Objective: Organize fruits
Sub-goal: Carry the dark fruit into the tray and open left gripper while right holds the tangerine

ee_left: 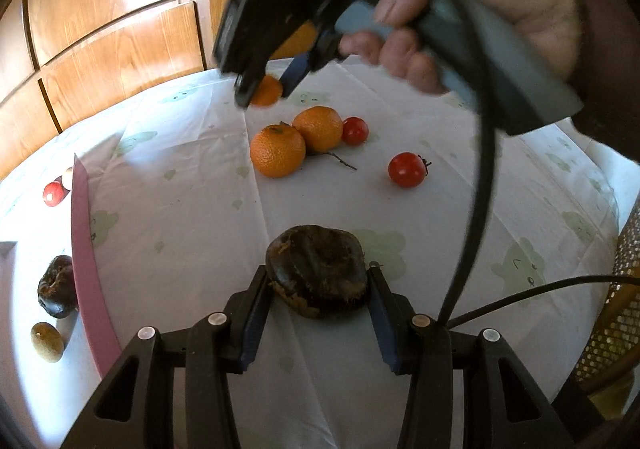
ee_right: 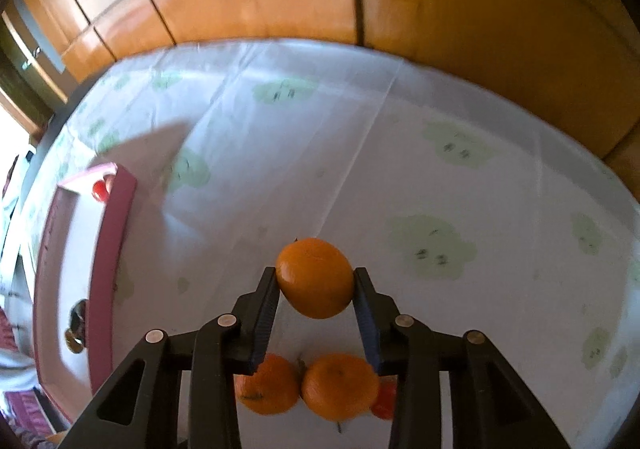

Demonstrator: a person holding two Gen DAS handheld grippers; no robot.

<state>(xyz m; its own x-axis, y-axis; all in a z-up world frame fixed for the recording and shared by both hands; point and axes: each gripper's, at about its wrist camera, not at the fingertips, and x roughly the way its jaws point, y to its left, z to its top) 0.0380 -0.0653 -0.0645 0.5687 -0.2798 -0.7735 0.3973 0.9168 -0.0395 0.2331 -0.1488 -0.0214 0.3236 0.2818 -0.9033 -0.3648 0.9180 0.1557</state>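
My left gripper is shut on a dark brown wrinkled fruit low over the white tablecloth. Further back lie two oranges touching each other, with one red tomato beside them and another apart to the right. My right gripper hangs above the far side of the table, shut on a small orange. In the right wrist view that orange sits between both pads of the gripper, with the two oranges underneath.
A pink-rimmed tray at the left holds a dark fruit, a brownish round fruit and a red one. A hand and a black cable cross the right side. Wooden panels stand behind the table; a wicker chair stands at the right.
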